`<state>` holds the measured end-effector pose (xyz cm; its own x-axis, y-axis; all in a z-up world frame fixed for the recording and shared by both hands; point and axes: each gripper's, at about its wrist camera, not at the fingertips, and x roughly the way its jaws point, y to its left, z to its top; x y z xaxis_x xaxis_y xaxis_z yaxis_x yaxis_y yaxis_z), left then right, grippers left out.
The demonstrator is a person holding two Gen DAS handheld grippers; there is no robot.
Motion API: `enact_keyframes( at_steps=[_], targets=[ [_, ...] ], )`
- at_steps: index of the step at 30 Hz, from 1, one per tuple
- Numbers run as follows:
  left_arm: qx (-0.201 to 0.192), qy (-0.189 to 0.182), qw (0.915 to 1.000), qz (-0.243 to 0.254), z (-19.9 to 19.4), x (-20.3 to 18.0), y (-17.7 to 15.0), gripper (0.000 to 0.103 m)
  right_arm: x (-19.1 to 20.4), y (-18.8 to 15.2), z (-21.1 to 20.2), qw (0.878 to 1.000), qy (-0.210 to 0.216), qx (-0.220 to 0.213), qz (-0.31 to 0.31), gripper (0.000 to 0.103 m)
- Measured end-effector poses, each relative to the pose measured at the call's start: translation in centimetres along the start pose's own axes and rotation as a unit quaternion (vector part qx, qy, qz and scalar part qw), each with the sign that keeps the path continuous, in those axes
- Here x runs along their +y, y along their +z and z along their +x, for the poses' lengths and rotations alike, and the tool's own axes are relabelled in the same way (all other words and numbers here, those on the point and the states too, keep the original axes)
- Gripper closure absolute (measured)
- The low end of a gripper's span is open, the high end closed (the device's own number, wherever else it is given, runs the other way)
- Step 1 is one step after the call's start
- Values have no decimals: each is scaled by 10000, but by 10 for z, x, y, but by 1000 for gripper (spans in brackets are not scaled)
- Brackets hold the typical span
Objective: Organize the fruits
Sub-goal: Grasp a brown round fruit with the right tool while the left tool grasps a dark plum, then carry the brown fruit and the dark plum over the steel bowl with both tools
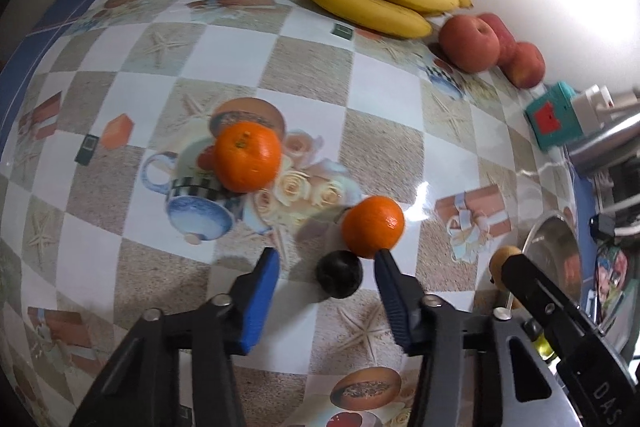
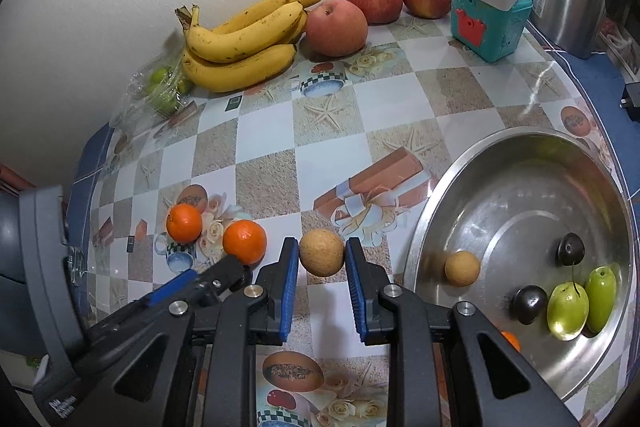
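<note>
Right gripper (image 2: 322, 261) clamped on a round, rough tan fruit (image 2: 321, 252), up beside the shiny steel bowl (image 2: 448, 179). Left gripper (image 1: 326, 269) partly open around a small glossy black fruit (image 1: 339, 273), pads not touching; dimpled orange (image 1: 373, 227) right behind.

**Both grippers pointed steeply down, right one clamped**

The right gripper (image 2: 322, 259) sits at lower centre of its own view, blue pads pressed on either side of a round tan fruit (image 2: 322, 258). In the left view it juts in from the lower right. The left gripper (image 1: 326, 267) fills the bottom of its view, jaws partly apart with a dark plum (image 1: 339, 273) between the fingers, neither pad touching it. In the right view it enters from lower left.
</note>
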<state>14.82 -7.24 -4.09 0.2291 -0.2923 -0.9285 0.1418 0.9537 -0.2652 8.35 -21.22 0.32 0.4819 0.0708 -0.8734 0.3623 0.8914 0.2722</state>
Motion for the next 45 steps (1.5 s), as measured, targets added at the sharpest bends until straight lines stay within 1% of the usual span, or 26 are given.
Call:
enact_keyframes(
  at_steps=[2, 6, 10, 15, 17, 24, 27, 30, 35, 45],
  targets=[
    [22, -34, 10000, 83, 2, -4, -1, 53, 0, 0, 0, 10000, 3, 6, 2, 78],
    [46, -39, 9997, 255, 6, -12, -2, 60, -2, -1, -1, 10000, -8, 26, 1, 78],
    [45, 76, 9991, 416, 7, -17, -4, 61, -4, -1, -4, 10000, 9, 6, 22, 78],
    [47, 187, 9984, 535, 8, -21, -4, 68, -7, 0, -5, 10000, 22, 13, 51, 78],
    [58, 269, 9978, 604, 4, -21, -4, 70, -8, 0, -5, 10000, 30, 24, 67, 78],
    [15, 319, 9950, 948, -1, -31, -6, 70, -9, 0, -7, 9999, 64, 16, 95, 78],
    [2, 575, 9925, 1083, 2, -34, -6, 70, -10, 0, -8, 9999, 74, 7, 106, 78],
    [-1, 669, 9912, 1146, 4, -34, -6, 70, -12, 0, -8, 9999, 79, 20, 131, 78],
    [18, 1003, 9869, 1267, 9, -35, -9, 70, -13, 0, -7, 9998, 102, 51, 149, 78],
    [19, 1002, 9876, 1206, 11, -31, -8, 70, -13, -1, -8, 9998, 124, 42, 149, 78]
  ],
)
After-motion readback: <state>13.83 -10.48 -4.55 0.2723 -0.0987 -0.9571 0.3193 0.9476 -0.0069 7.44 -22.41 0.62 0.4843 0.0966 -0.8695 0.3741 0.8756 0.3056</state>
